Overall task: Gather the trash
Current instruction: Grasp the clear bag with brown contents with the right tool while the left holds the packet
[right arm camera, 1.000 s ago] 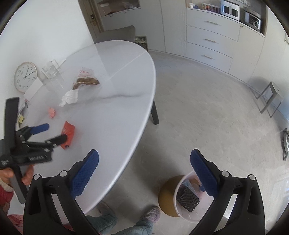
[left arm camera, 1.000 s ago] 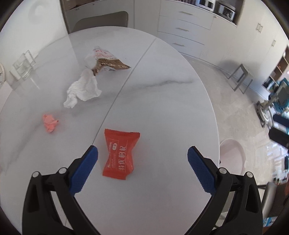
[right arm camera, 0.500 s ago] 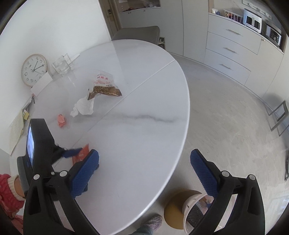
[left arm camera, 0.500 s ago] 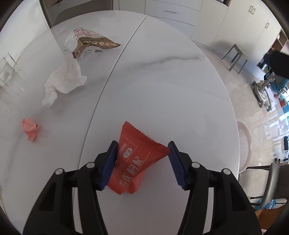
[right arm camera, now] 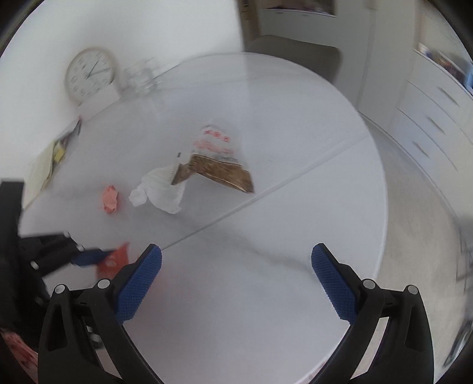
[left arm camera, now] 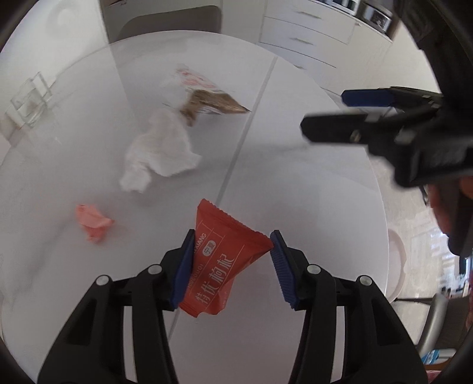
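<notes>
My left gripper [left arm camera: 233, 254] is shut on a red snack wrapper [left arm camera: 221, 265] and holds it above the white oval table [left arm camera: 310, 206]. The wrapper also shows in the right wrist view [right arm camera: 113, 260], between the left gripper's fingers [right arm camera: 88, 256]. On the table lie a crumpled white tissue [left arm camera: 159, 159], a small pink paper ball [left arm camera: 93, 224] and a brown-and-white snack bag [left arm camera: 204, 97]. My right gripper [right arm camera: 236, 271] is open and empty above the table's near half; it shows at the right of the left wrist view [left arm camera: 325, 115]. The tissue [right arm camera: 159, 192], pink ball [right arm camera: 110, 198] and bag [right arm camera: 218, 165] lie ahead of it.
A wall clock [right arm camera: 90, 75] and a clear glass holder [right arm camera: 142, 78] stand at the table's far edge, papers [right arm camera: 47, 165] at its left. A chair [left arm camera: 168, 23] stands behind the table. A pale bin rim [left arm camera: 396, 265] shows beyond the table's right edge. White drawers [left arm camera: 307, 38] line the wall.
My left gripper closed on the red wrapper and lifted it off the table. My right gripper swung from over the floor to over the table, towards the trash.
</notes>
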